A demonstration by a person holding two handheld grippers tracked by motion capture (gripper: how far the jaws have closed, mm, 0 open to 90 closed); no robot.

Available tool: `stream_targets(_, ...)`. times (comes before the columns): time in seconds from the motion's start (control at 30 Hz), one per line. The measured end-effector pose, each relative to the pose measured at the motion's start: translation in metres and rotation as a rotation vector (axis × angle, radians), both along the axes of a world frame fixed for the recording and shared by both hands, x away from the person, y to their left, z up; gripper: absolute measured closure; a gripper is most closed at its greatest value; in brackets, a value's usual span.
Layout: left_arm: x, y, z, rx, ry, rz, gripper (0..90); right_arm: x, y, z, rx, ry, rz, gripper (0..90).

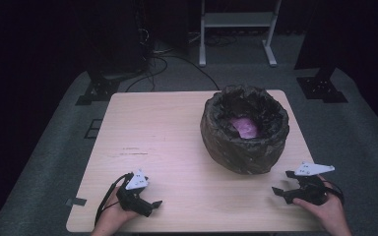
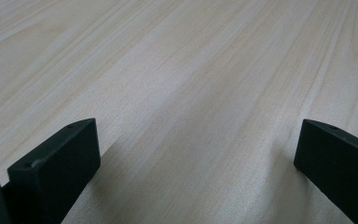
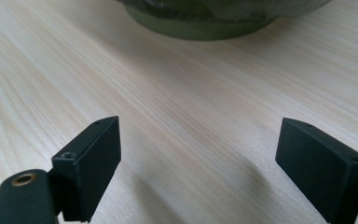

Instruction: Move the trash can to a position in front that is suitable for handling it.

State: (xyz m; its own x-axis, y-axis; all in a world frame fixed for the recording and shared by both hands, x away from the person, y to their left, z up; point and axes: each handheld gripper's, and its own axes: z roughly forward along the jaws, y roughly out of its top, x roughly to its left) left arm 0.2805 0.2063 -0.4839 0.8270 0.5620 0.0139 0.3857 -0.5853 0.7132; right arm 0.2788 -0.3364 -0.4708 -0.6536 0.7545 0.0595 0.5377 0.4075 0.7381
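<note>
- Two grippers down near the table's (image 1: 167, 128) front edge, one at each front corner, both resting low over bare pale wood.
- Near the front left corner: left gripper (image 1: 147, 204) in the left hand (image 1: 109, 220), jaws spread wide with only wood grain between them in the left gripper view (image 2: 196, 158); cable looping off its left side.
- Toward the right edge, past the middle: a round bin lined with a dark crumpled bag (image 1: 244, 129), something pink (image 1: 245, 127) lying at its bottom.
- Near the front right corner: right gripper (image 1: 283, 184) in the right hand (image 1: 327, 212), jaws likewise wide apart and holding nothing (image 3: 198, 154), pointed toward the bag's base (image 3: 205, 18), near it but not touching.
</note>
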Motion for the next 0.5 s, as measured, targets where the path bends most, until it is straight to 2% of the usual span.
stream_targets(0.33,0.000,0.000,0.000,0.000,0.000,0.002,0.0,-0.004,-0.001,0.015,0.011,-0.016,0.003,15.7)
stream_targets(0.5,0.000,0.000,0.000,0.001,0.000,0.001,0.0,-0.005,-0.004,0.026,0.033,-0.033,-0.007,16.0)
